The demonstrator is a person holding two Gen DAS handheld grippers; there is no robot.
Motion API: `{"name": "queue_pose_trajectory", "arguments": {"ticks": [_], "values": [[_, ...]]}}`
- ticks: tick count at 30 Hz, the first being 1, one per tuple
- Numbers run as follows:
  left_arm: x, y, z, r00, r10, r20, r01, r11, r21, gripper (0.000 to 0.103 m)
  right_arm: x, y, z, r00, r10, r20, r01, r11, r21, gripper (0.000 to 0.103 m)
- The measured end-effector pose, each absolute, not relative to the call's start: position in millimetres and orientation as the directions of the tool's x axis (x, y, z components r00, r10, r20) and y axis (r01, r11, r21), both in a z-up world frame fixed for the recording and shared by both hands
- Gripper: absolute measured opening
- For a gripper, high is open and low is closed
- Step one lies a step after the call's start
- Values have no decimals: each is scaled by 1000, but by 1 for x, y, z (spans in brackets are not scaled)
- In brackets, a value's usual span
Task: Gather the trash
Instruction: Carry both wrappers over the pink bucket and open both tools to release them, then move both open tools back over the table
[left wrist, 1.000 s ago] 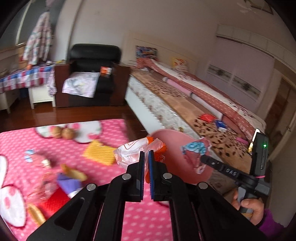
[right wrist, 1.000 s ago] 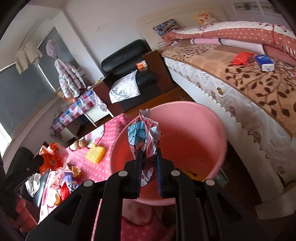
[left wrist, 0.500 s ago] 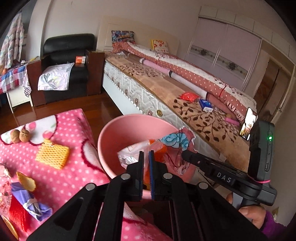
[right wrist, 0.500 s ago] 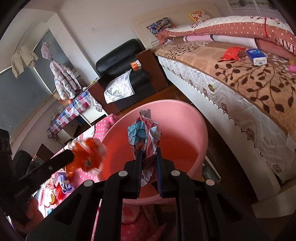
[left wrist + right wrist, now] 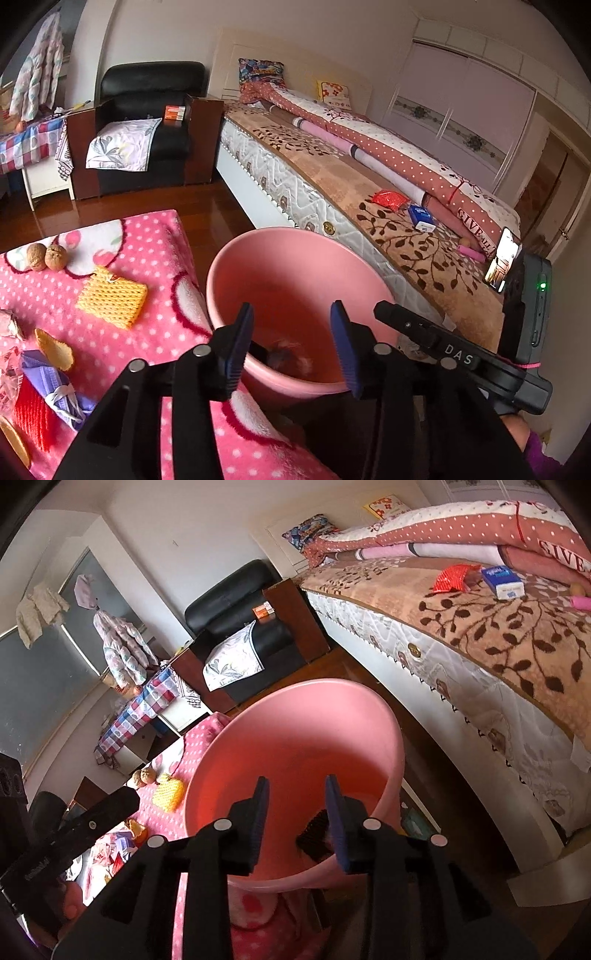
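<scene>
While upright, bucket [image 5: 295,266] opens upward.

Bottom of round pink plastic basin [image 5: 295,266]: blurred dark-and-white scraps [image 5: 286,356], identity unclear, partly hidden behind near rim. In right wrist view, dark ridged object [image 5: 314,832] inside basin half covered by gripper finger. Orange curved piece [image 5: 13,439] on pink dotted blanket [image 5: 110,347] cut by left edge. Person's hand [image 5: 517,426] mostly hidden under black handle.
</scene>
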State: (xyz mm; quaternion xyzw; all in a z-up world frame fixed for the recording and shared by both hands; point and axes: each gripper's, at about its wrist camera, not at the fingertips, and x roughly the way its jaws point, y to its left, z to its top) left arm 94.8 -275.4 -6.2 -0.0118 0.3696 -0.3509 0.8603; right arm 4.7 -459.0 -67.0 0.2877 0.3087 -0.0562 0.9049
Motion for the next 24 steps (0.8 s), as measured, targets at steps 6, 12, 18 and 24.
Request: {"name": "queue_pose_trajectory", "arguments": {"ticks": [6,12,18,24], "values": [[90,-261,-4,506,-590,-629,558,780,-282,51,0,-443,-55,815,73,-575,243,857,454,32],[80,-238,0,549,-552,-628,515,815,-267,51,-2,-417,-44,824,94,-559,180,892,416,32],[62,-207,3,611,-488,-623,470,857,-210,52,-6,-382,-37,831,147,-536,102,907,408,32],[44,-169,4,657,-436,-615,426,888,-174,52,-10,-343,-35,822,202,-532,27,920,392,32]]}}
